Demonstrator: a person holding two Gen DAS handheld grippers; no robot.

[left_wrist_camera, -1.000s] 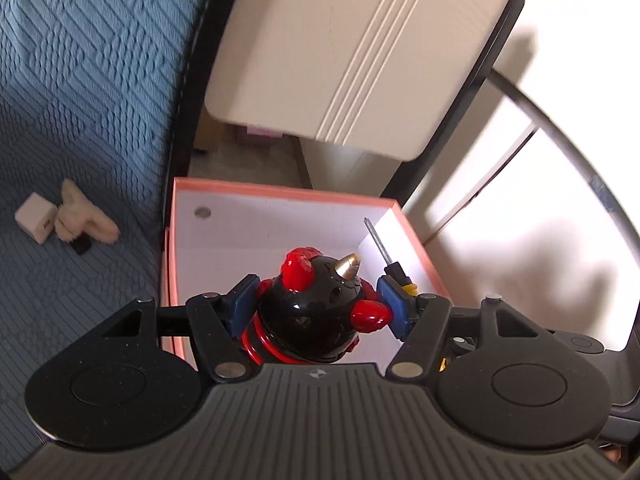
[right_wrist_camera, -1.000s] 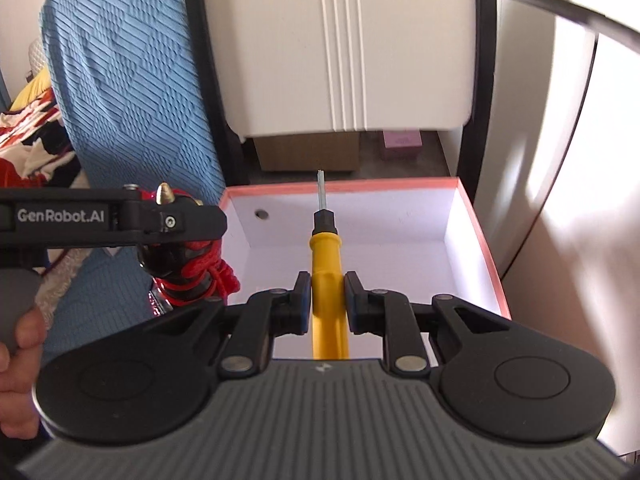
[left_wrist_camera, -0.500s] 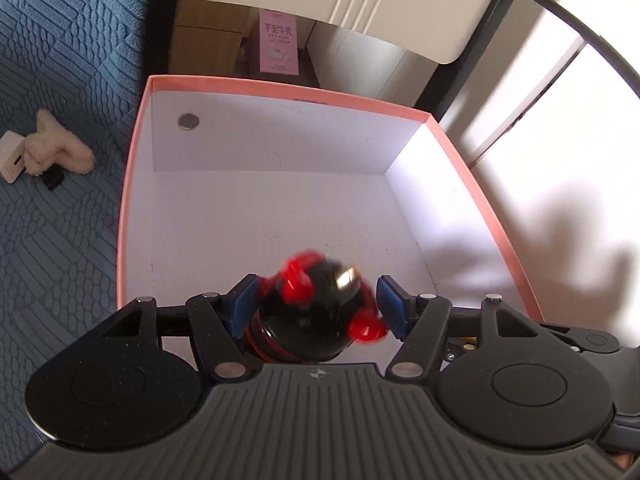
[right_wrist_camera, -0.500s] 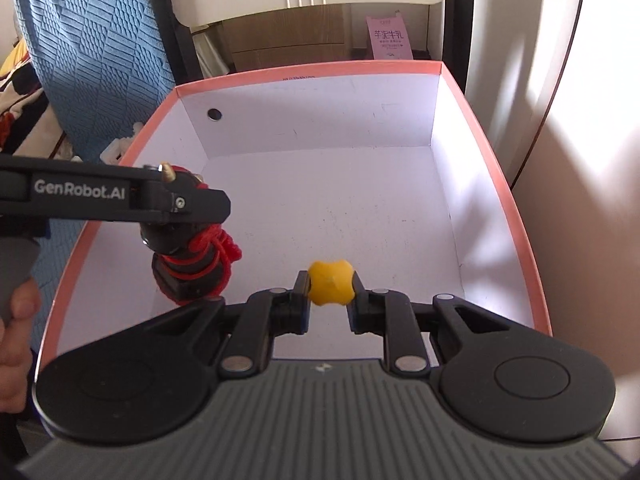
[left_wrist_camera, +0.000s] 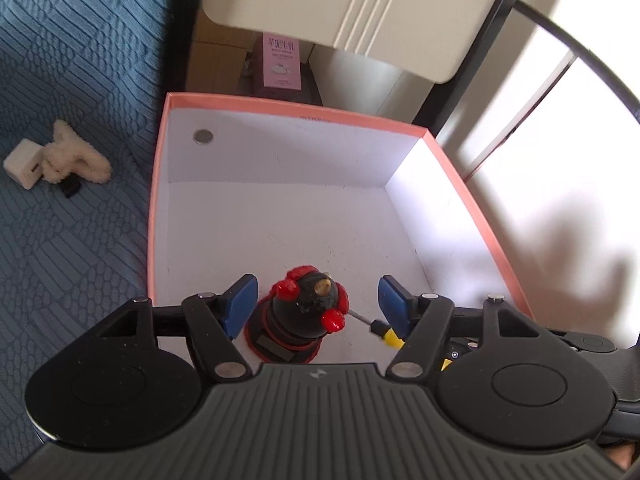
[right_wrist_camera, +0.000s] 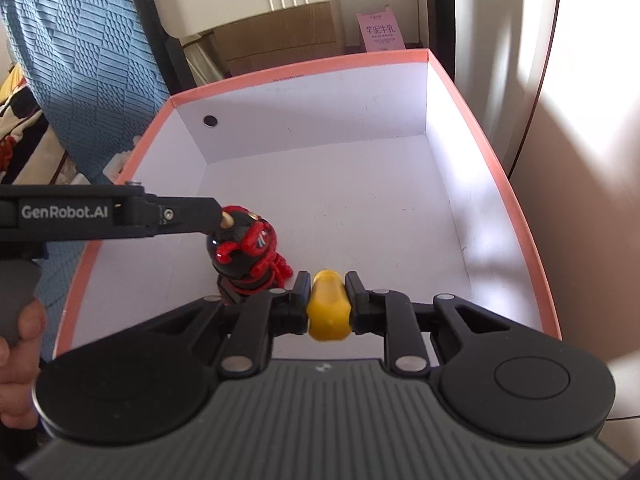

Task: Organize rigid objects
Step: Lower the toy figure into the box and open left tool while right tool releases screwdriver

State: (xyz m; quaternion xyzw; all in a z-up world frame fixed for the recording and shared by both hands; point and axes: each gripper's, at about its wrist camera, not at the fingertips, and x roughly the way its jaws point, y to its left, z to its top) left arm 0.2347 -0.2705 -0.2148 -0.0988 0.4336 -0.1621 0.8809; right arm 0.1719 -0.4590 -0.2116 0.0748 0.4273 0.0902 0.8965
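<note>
Left gripper (left_wrist_camera: 314,300): we see its blue pads standing apart on either side of the toy, with a clear gap to each pad; nothing is clamped.
Right gripper (right_wrist_camera: 327,302): we find its jaws pressed together on the yellow handle of the screwdriver (right_wrist_camera: 328,312), seen end-on.
Toy figure (left_wrist_camera: 304,316): black and red, with a brass tip on top; it stands upright on the box floor near the front wall.
Screwdriver tip: in the left view we see the thin shaft and black collar (left_wrist_camera: 372,322) reaching in beside the toy, just right of it.
Box (left_wrist_camera: 158,200): pink rim, white inside; a small round disc (left_wrist_camera: 203,136) sits on the far wall near the left corner.
Surface: to the left of the box we see a blue quilted cover (left_wrist_camera: 72,60), with a small white block (left_wrist_camera: 22,162) and a fluffy cream item (left_wrist_camera: 74,156) lying on it, well apart from the box.
Room: a cream panel (left_wrist_camera: 360,4) with ridges hangs over the far side; cardboard boxes (right_wrist_camera: 280,40) stand behind.
Writing: we read "GenRobot.AI" (right_wrist_camera: 64,212) on the left gripper's side; a pink carton (left_wrist_camera: 282,62) carries Chinese print that we cannot read surely.
Person: a hand (right_wrist_camera: 18,360) grips the left handle.
</note>
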